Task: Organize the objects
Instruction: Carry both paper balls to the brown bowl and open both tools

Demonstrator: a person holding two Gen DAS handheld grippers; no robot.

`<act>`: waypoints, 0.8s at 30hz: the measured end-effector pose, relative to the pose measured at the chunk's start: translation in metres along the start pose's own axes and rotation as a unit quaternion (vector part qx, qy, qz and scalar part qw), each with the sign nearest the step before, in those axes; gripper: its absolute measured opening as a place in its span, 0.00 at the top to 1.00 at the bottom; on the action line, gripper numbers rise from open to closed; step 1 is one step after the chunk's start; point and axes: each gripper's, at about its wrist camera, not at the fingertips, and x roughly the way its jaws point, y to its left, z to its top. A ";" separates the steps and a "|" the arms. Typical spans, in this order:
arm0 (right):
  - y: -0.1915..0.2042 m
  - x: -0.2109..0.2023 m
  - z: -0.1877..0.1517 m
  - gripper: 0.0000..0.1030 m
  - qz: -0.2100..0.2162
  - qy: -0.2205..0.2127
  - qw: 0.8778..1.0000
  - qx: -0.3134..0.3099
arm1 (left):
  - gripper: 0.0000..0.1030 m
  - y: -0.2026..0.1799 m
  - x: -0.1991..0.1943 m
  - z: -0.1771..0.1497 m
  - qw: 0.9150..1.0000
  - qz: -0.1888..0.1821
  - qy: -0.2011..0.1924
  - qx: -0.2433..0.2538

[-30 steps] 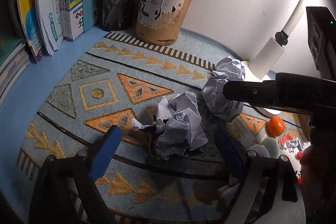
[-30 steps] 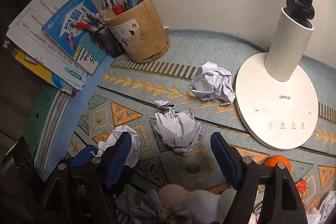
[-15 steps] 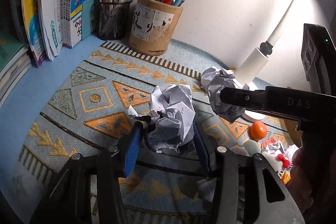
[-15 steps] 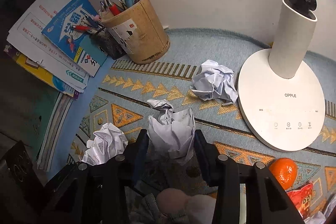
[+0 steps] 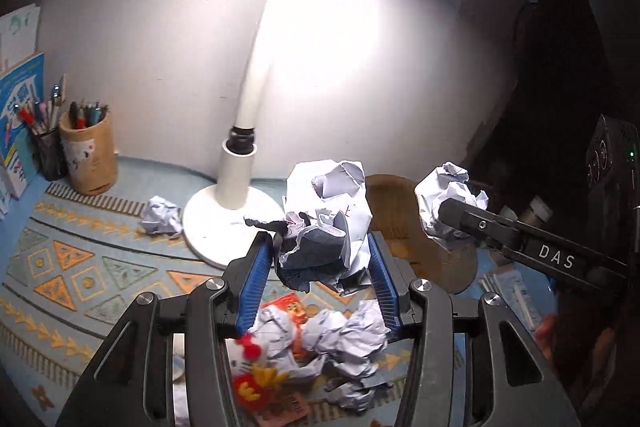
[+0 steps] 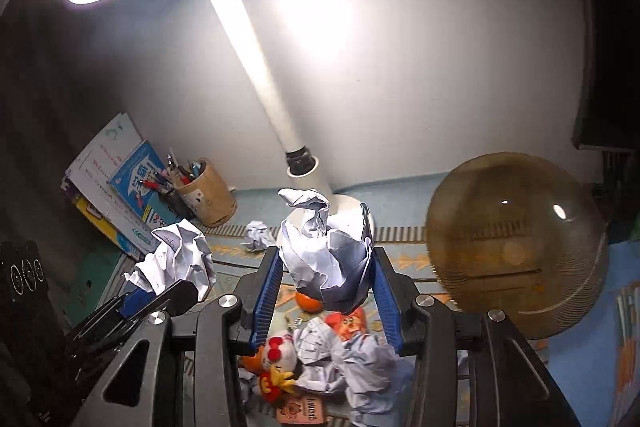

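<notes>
Clearly both tongs, left (image 5: 318,267) and right (image 6: 326,281), clamp paper wads hiding the mat

The white desk lamp (image 5: 236,203) stands in the middle of the desk (image 5: 24,195), and its stem leans across the air above. At the back left, the bamboo pen holder (image 5: 90,157) and the mesh pen cup (image 5: 50,155) block the corner. A round bamboo bin (image 6: 516,247) fills the right side. In front, crumpled papers (image 6: 352,355) and a plush toy (image 6: 276,355) cover the mat (image 5: 80,279). Its left part is free.
</notes>
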 end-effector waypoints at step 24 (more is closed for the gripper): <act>-0.170 0.027 -0.034 0.46 -0.064 0.048 0.985 0.151 | 0.33 -0.065 0.103 -0.023 0.996 -0.058 0.065 0.001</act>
